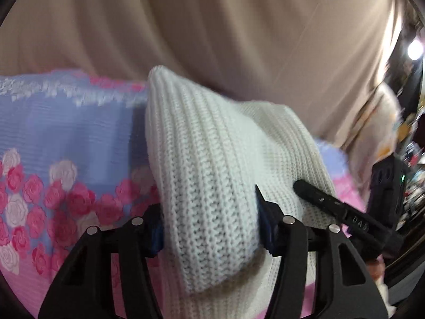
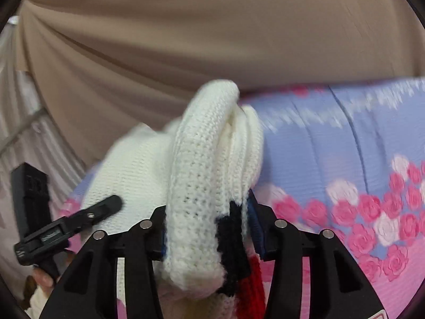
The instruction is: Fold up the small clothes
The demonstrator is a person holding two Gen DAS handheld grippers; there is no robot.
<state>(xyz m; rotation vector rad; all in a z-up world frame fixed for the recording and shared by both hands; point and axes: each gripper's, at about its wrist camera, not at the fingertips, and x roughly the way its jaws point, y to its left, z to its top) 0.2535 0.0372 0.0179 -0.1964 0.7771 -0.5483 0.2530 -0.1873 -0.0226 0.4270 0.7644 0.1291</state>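
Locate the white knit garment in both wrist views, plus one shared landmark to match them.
Left wrist: white knit garment fills centre, bunched between the left gripper fingers.
Right wrist: centre, clamped in the right gripper; black and red patches at lower right.
Shared landmark: rose-print blue-and-pink cloth beneath.

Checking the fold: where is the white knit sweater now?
The white knit sweater is clamped by both the left gripper and right gripper, bunched above the floral sheet.
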